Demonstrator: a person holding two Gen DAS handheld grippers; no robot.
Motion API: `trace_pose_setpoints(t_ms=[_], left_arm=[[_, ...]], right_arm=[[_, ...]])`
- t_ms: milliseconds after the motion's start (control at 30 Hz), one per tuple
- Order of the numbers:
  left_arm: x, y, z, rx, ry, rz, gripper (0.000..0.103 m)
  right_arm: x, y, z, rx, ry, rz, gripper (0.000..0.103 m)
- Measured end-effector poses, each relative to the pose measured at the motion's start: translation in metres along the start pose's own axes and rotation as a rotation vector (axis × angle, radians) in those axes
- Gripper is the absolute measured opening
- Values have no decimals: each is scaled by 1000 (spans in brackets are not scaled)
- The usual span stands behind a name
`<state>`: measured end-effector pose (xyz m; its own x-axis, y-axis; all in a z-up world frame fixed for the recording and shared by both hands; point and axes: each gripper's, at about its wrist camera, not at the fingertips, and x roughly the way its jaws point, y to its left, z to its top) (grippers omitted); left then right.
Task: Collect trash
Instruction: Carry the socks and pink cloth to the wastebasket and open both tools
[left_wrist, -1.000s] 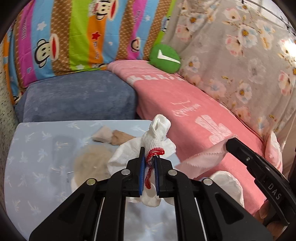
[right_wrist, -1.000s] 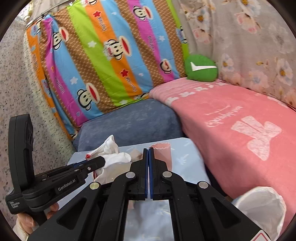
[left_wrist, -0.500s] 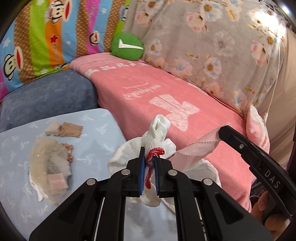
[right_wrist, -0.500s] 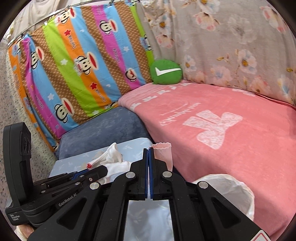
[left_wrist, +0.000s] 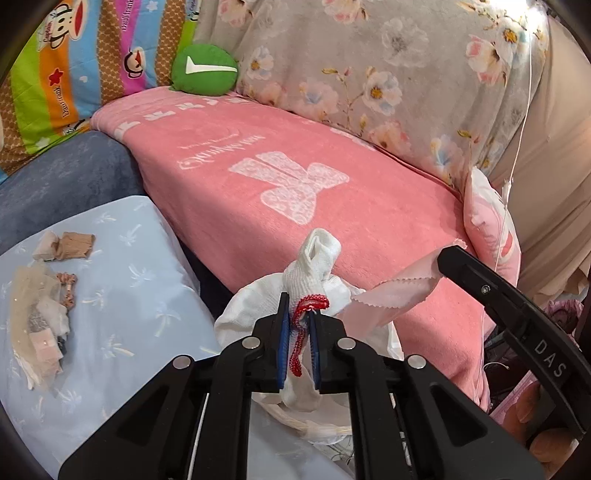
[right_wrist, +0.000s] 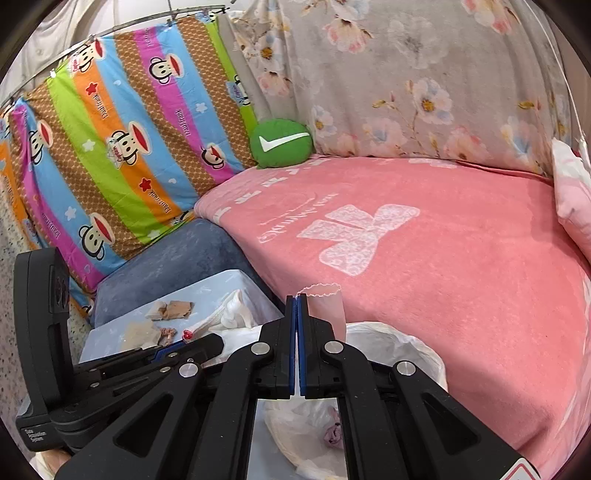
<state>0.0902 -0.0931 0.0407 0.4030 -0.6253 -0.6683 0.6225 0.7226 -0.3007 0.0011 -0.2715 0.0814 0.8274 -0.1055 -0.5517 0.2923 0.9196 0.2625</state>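
Note:
My left gripper (left_wrist: 299, 314) is shut on the red-trimmed cuff of a white knit glove (left_wrist: 317, 266), which sticks up between the blue pads. My right gripper (right_wrist: 297, 306) is shut on a pale pink cloth strip (right_wrist: 327, 306) with a pinked edge. Both hang over a white bag-lined bin (right_wrist: 410, 354) that has a small pinkish scrap (right_wrist: 334, 435) inside. In the left wrist view the right gripper (left_wrist: 448, 258) comes in from the right with the pink strip (left_wrist: 399, 291). In the right wrist view the left gripper (right_wrist: 192, 341) and the glove (right_wrist: 232, 314) sit at lower left.
A light blue patterned pad (left_wrist: 129, 295) on the left bears brown scraps (left_wrist: 70, 242) and a translucent heap of litter (left_wrist: 37, 325). A pink blanket (left_wrist: 295, 166) covers the seat beyond the bin. A green round cushion (left_wrist: 203, 72) and floral and striped covers stand behind.
Both grippers have swung right, off the light blue pad and over the white bag-lined bin. Each still has its piece. The litter on the pad now lies far left.

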Motion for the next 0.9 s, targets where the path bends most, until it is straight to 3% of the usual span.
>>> trace_pose_setpoints(t_ms=[200, 267, 533, 900], left_arm=[[13, -17, -4, 5, 33, -4, 10], [17, -21, -6, 5, 46, -1, 15], [17, -31, -6, 15, 19, 44, 52], [17, -25, -7, -5, 12, 73, 54]], right_arm=[[-3, -21, -4, 19, 5, -14, 2], [-6, -28, -5, 31, 0, -18, 2], [-10, -43, -6, 57, 5, -20, 6], [-6, -40, -12, 51, 30, 5, 15]])
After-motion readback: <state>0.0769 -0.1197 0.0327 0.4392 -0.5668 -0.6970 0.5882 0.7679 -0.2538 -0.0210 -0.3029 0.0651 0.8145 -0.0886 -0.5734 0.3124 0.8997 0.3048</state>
